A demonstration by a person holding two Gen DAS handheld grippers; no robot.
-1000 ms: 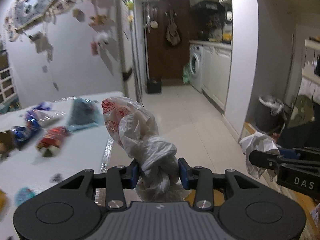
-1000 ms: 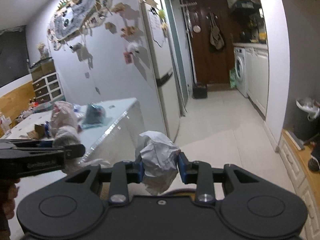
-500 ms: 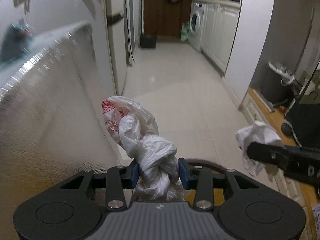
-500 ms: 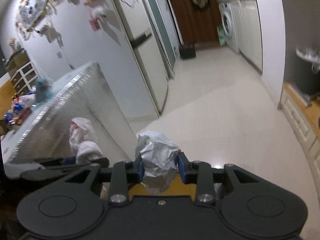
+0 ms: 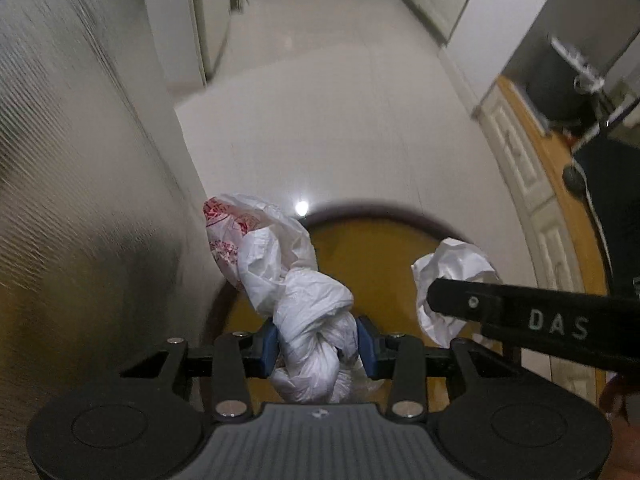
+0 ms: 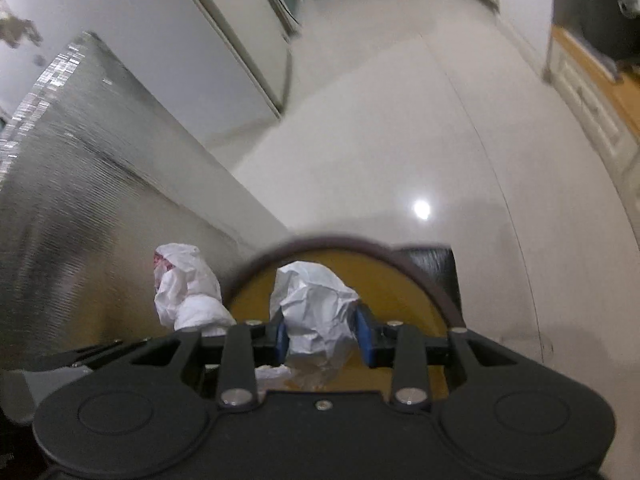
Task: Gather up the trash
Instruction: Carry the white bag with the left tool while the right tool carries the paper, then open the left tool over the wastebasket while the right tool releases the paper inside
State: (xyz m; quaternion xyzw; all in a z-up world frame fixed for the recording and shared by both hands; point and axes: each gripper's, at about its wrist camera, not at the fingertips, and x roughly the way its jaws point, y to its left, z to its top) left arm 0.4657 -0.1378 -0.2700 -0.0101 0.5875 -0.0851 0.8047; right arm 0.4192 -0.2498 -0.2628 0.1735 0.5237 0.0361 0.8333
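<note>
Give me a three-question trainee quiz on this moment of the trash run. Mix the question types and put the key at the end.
1. True or false: the left gripper is shut on a knotted white plastic bag with red print.
2. Multiple choice: the right gripper holds A) a drink can, B) a crumpled white paper wad, C) nothing.
3. Short answer: what lies directly below both loads?

Key
1. True.
2. B.
3. A round bin with a dark rim and yellow-brown inside, standing on the pale tiled floor beside the table's silvery side.
</note>
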